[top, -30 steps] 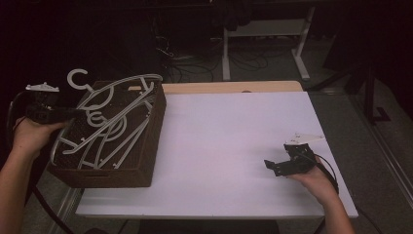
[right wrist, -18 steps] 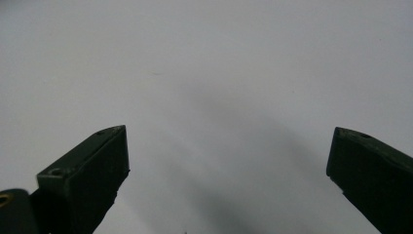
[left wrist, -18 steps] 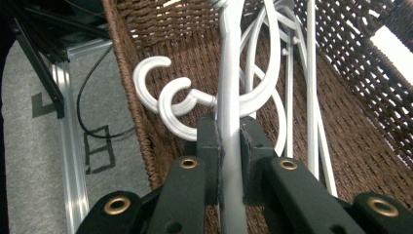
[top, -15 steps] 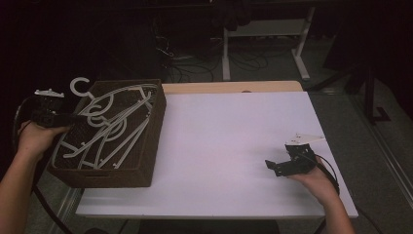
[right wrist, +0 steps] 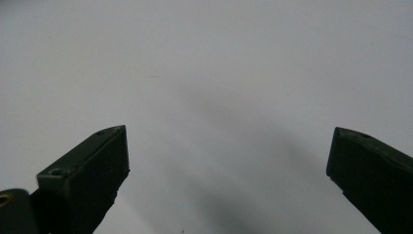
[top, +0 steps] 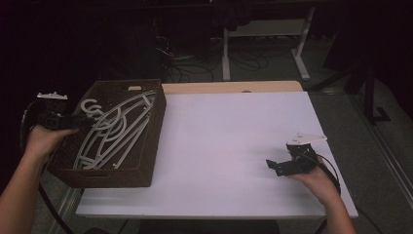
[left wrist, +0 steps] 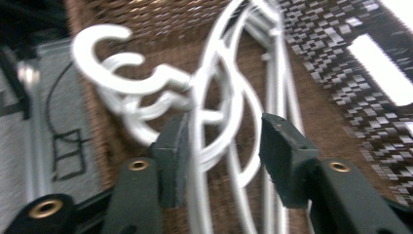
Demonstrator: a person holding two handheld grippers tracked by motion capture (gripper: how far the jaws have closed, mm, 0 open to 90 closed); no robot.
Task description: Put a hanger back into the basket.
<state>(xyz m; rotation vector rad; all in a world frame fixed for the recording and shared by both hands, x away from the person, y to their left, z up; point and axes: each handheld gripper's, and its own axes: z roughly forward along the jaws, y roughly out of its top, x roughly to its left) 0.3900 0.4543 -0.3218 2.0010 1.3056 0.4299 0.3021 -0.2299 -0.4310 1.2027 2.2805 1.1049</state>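
In basket (top: 146, 170), hangers (top: 114, 131) lie flat; left gripper (left wrist: 221, 141) just opening, releasing them; right gripper (top: 275, 165) wide, idle on table (top: 229, 141)

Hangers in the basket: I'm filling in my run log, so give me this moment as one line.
left gripper: jaws just opening, hangers between | hangers: in basket | right gripper: open, over table

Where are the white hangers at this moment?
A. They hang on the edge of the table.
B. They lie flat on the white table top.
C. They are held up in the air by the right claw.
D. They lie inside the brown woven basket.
D: in the high view the white hangers lie inside the brown woven basket at the table's left, apart from the right claw.
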